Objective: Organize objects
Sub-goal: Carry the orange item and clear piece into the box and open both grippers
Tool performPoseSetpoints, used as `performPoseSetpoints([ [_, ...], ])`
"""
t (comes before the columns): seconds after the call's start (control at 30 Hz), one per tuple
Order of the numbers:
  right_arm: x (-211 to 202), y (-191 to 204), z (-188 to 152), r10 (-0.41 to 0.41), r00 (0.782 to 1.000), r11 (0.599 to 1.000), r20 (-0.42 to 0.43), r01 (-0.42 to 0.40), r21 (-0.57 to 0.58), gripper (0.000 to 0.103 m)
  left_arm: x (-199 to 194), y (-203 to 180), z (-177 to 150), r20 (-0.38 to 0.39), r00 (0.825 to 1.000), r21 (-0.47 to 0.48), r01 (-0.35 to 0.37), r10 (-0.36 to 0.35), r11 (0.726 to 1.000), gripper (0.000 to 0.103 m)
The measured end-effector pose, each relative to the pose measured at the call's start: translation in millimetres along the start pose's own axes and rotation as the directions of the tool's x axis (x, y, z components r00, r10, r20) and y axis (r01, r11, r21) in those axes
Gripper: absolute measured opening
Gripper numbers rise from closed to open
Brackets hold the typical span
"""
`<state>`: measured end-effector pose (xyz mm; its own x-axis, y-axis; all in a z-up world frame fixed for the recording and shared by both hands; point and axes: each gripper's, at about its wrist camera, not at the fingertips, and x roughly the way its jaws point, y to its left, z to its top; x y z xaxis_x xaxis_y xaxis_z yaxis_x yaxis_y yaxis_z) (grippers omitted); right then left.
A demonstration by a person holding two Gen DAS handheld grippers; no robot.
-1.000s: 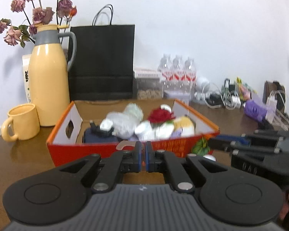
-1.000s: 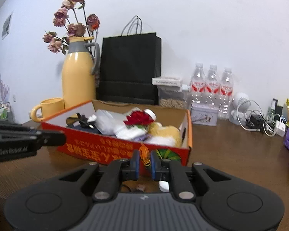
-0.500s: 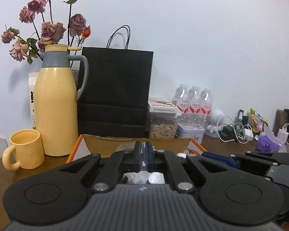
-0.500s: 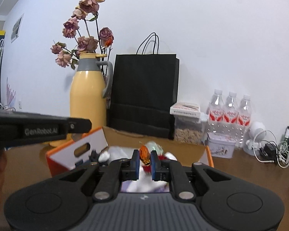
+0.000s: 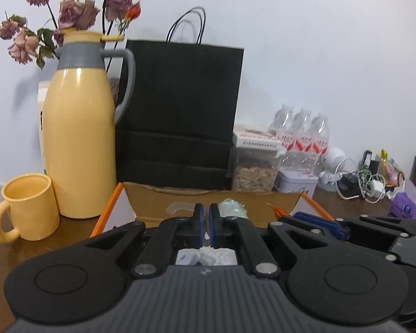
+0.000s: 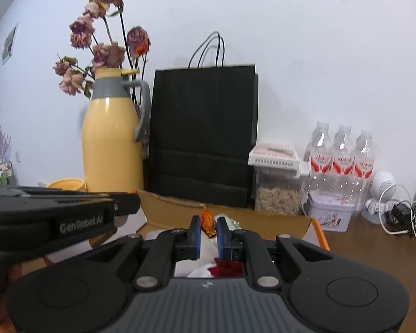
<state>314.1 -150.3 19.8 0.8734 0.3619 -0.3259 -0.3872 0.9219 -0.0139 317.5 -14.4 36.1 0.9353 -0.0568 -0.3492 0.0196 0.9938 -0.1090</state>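
Small orange object (image 6: 208, 221): pinched between the blue pads of the right gripper (image 6: 207, 234), above the open cardboard box; exact kind not discernible.
Right gripper: clenched on the orange object, pointing toward the far wall.
Left gripper (image 5: 207, 229): jaws closed, only a thin slit between the blue pads, nothing visibly held; poised over the near part of the same box, just left of the right gripper.
Cardboard box (image 5: 152, 202): orange outside, brown inside, open top, on the brown table (image 6: 374, 249); holds white crumpled items (image 5: 208, 256), a pale green wrapped piece (image 5: 231, 204) and something red (image 6: 226, 266).
Yellow thermos jug (image 5: 79, 144): grey collar and handle, far left of the box, upright.
Yellow mug (image 5: 25, 208): left of the jug, just beside it, handle to the left.
Dried roses (image 5: 75, 11): behind the jug, stems rising past its lid.
Black paper bag (image 5: 180, 111): upright against the far wall, directly behind the box.
Clear container of seeds (image 5: 253, 170): right of the bag, white lid.
Three water bottles (image 5: 302, 136): right of the container, red labels.
Small tin (image 5: 295, 184): in front of the bottles.
Tangle of cables and chargers (image 5: 360, 180): far right on the table.
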Motion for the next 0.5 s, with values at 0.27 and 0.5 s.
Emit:
performPoseSetpoints([
  [0.27,8.8,-3.4,-5.9,0.003,0.999,1.000,-0.036,-0.003,0.011,0.010,8.6,5.8,-5.7,-0.024,1.000,0.007,-0.019,0.020,1.000,0.005],
  [0.5,11.5,-9.4,-5.7,-0.006,0.998,1.000,-0.055,0.007,0.017,0.012,9.9,9.8,-4.7,-0.022,0.999,0.003,-0.039,0.039,0.999,0.013],
])
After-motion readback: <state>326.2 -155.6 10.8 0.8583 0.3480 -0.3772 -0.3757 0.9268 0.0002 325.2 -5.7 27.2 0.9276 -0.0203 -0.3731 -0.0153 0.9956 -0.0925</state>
